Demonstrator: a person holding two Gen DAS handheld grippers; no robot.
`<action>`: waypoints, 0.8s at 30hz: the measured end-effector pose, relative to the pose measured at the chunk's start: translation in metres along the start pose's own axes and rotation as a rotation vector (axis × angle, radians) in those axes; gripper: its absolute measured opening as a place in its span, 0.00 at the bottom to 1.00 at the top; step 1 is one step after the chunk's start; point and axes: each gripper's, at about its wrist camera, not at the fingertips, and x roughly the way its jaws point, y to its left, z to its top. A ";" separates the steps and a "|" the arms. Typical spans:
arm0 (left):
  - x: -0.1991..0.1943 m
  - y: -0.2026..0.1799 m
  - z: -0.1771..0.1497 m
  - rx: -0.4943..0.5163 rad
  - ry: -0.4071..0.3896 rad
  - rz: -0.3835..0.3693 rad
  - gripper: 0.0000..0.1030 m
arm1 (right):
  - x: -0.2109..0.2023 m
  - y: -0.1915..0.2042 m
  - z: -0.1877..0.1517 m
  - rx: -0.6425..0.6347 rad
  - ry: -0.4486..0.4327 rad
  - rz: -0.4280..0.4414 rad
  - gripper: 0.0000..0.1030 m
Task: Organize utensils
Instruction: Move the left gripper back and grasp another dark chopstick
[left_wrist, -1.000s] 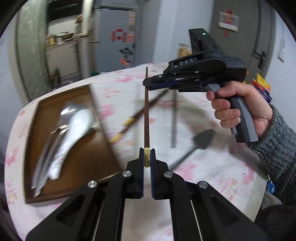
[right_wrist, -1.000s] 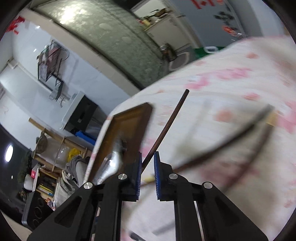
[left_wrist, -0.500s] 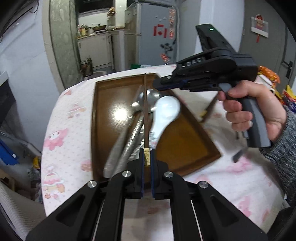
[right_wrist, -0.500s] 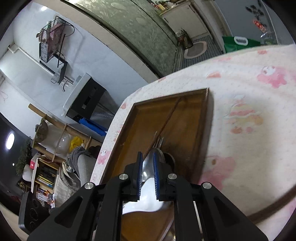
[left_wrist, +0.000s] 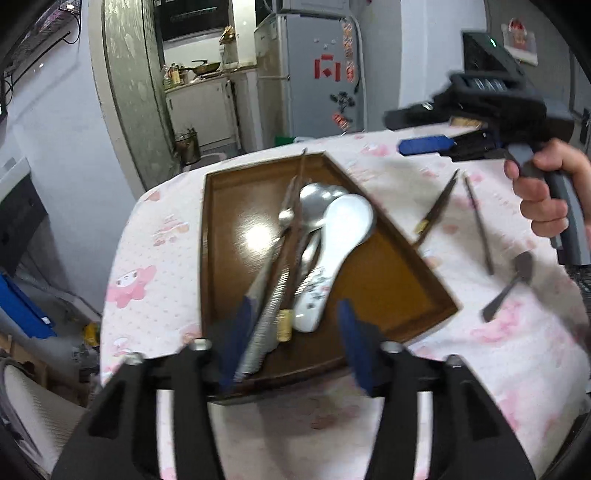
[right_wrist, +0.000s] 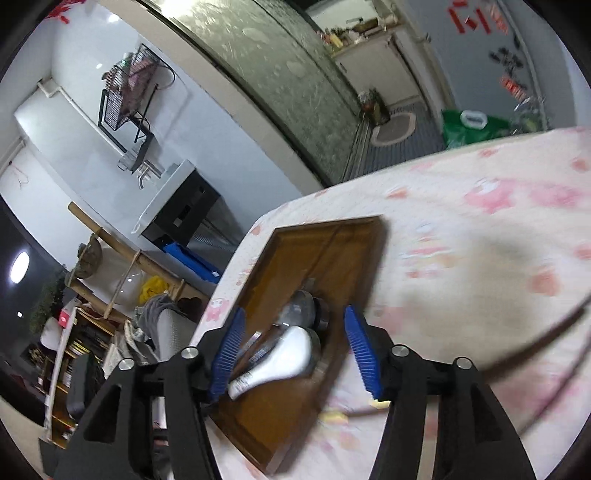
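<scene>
A brown wooden tray (left_wrist: 229, 206) holds a white ceramic spoon (left_wrist: 340, 236), metal spoons (left_wrist: 314, 206) and a dark chopstick with a gold end (left_wrist: 291, 258) lying across them. My left gripper (left_wrist: 295, 339) hovers over the tray's near end. Its jaws are opening and nothing touches the pads. A hand (left_wrist: 543, 195) holds my right gripper (left_wrist: 417, 133) above the table to the right of the tray. In the right wrist view, my right gripper (right_wrist: 295, 354) is also opening, with nothing between its pads, above the tray (right_wrist: 295, 251) and the spoons (right_wrist: 291, 350).
Two dark chopsticks (left_wrist: 437, 206) (left_wrist: 478, 221) and a metal spoon (left_wrist: 509, 284) lie on the pink patterned tablecloth (left_wrist: 461, 354) right of the tray. A blurred chopstick (right_wrist: 535, 343) shows in the right wrist view. The table edge drops off just left of the tray.
Both grippers held one chopstick, carried it from the table over the tray, then opened. The chopstick now lies in the tray. The right gripper has pulled back to the right.
</scene>
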 end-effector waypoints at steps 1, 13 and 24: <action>-0.003 -0.004 0.001 0.002 -0.011 -0.013 0.60 | -0.011 -0.004 -0.001 -0.007 -0.015 -0.017 0.61; 0.028 -0.124 0.019 0.112 0.014 -0.274 0.67 | -0.095 -0.086 -0.032 0.084 -0.068 -0.108 0.63; 0.072 -0.176 0.035 0.175 0.095 -0.283 0.60 | -0.111 -0.114 -0.047 0.096 -0.059 -0.094 0.63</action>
